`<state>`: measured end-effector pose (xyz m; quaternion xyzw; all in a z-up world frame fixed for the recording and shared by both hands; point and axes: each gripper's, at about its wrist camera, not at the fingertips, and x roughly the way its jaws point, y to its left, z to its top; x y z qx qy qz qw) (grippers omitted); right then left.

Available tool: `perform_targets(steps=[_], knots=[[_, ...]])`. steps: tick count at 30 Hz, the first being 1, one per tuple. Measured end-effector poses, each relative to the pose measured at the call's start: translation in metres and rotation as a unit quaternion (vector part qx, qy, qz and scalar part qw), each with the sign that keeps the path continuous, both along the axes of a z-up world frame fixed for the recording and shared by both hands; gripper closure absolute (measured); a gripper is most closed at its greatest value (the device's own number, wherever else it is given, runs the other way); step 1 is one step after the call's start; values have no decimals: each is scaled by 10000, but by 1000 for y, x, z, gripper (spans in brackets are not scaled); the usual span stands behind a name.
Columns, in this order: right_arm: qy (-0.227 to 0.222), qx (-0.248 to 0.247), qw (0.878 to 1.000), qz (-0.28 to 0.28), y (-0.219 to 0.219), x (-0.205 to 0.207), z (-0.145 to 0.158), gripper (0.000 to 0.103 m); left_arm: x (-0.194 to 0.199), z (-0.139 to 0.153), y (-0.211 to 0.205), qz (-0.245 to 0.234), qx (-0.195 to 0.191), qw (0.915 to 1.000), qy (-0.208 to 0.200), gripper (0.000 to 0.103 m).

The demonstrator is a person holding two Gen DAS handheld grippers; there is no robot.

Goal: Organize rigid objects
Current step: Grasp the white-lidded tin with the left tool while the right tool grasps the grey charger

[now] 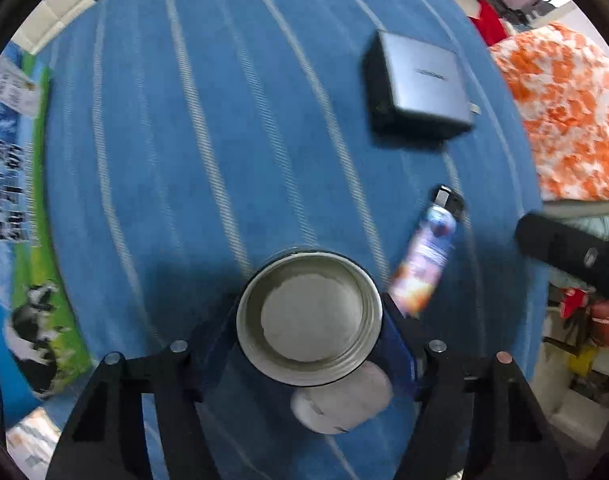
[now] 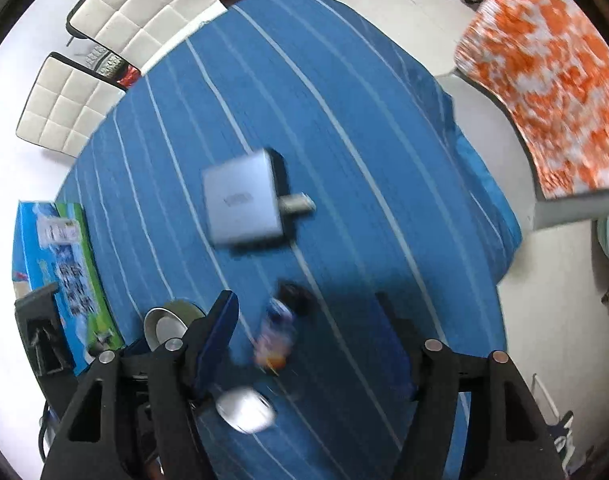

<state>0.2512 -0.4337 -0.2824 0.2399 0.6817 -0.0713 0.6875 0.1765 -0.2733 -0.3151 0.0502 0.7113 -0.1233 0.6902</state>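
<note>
A blue cloth (image 2: 344,128) with thin white stripes covers the surface. On it lies a grey charger (image 2: 244,200), prongs out to the right. Nearer, a lighter (image 2: 278,332) lies flat, a round white lid (image 2: 246,408) just below it. A steel cup (image 1: 309,320) stands upright, and a carton (image 2: 70,272) lies along the left edge.

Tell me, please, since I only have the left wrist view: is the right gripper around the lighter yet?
Observer: Yes; the lighter lies between the right gripper's open fingers, untouched.
Operator: Thanks. Is the white disc behind my steel cup whole?
Observer: Yes, a whole round disc, flat on the striped cloth, apart from the cup.
</note>
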Motion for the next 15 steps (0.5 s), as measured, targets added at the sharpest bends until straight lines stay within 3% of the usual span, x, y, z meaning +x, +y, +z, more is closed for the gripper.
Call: perform_targets(steps=[5, 11, 15], knots=[[-24, -115, 9999, 51, 10, 49, -8, 27, 32, 11, 24, 577, 127, 9980, -238, 38], [780, -246, 9961, 324, 27, 81, -55, 24, 73, 11, 31, 835, 294, 9955, -345, 38], [794, -833, 9915, 608, 45, 85, -53, 30, 81, 10, 29, 795, 359, 9955, -374, 38]])
